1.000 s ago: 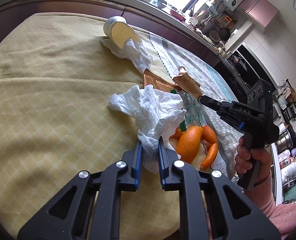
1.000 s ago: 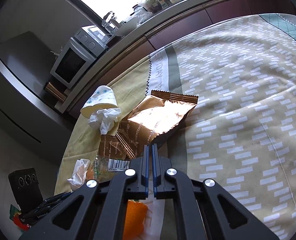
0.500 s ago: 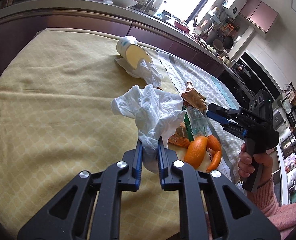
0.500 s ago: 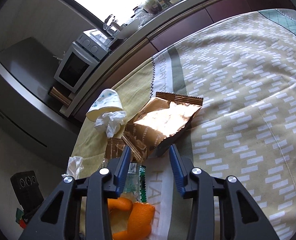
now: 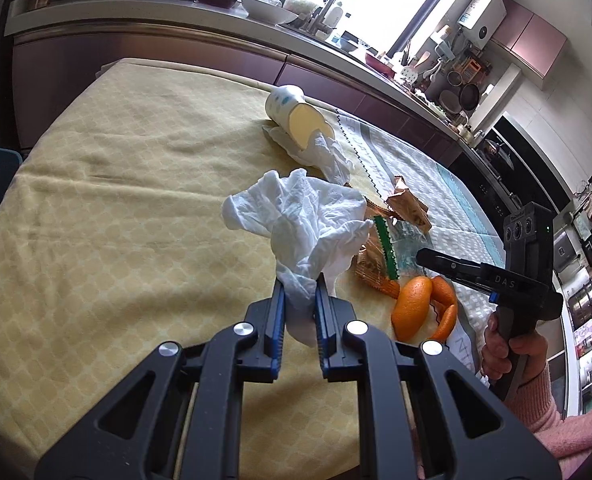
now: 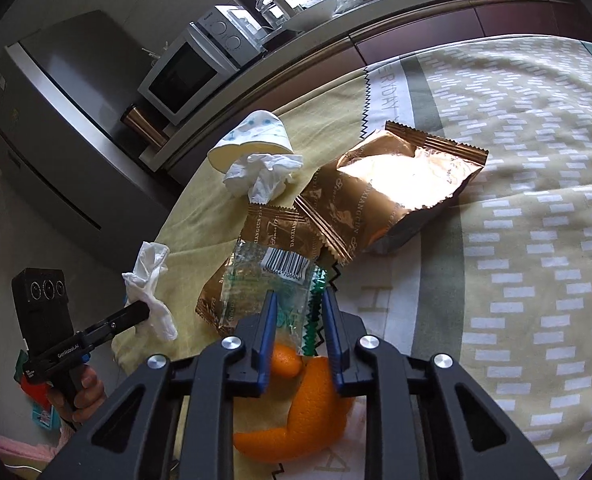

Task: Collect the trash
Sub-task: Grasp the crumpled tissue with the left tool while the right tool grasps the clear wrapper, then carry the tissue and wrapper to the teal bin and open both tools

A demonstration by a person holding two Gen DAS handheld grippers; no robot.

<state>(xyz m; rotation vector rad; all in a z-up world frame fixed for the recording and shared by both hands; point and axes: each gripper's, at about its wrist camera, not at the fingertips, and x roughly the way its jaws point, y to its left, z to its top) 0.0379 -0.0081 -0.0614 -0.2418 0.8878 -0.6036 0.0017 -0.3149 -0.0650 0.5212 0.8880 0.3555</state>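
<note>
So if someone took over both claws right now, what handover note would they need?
Left claw: shut on the crumpled tissue, lifted off the tablecloth.
Right claw: jaws have just been closing around the clear wrapper; grip not confirmed.
On the table: gold snack bags, orange peel, tipped paper cup with a second tissue.
Nothing binned yet; no bin in view.

The yellow half of the tabletop lies bare, giving open passage on the left. The clutter bunches toward the middle: a tipped paper cup with a tissue at its mouth, gold wrappers overlapping each other, a clear wrapper over them, and orange peel just beside. The patterned cloth to the right of the wrappers is free. A dark cabinet front walls the far edge.
</note>
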